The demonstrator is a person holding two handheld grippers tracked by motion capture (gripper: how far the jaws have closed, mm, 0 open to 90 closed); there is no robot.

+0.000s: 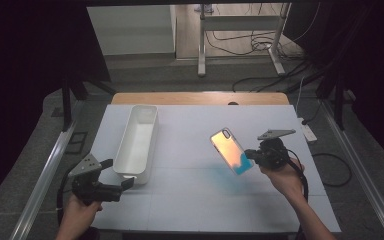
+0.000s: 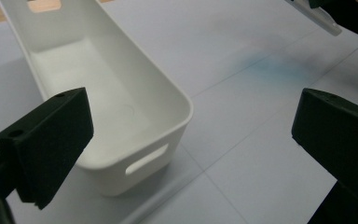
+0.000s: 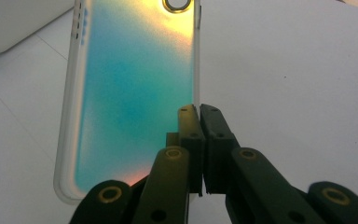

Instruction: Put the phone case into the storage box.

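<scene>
A phone case (image 1: 232,150) with an orange-to-teal sheen hangs tilted above the white table, right of centre. My right gripper (image 1: 253,155) is shut on its lower right edge; in the right gripper view the two jaws pinch the side wall of the phone case (image 3: 130,93) at the right gripper's tips (image 3: 199,111). A long white bin (image 1: 137,137) stands empty on the left half of the table. My left gripper (image 1: 121,173) is open by the bin's near end, and the bin (image 2: 121,116) sits between and beyond its wide-spread jaws.
The table is covered by a white mat (image 1: 190,200) with a wooden edge (image 1: 200,98) at the back. A white power strip (image 1: 308,131) lies off the right side. A metal stand (image 1: 240,25) and cables are on the floor behind.
</scene>
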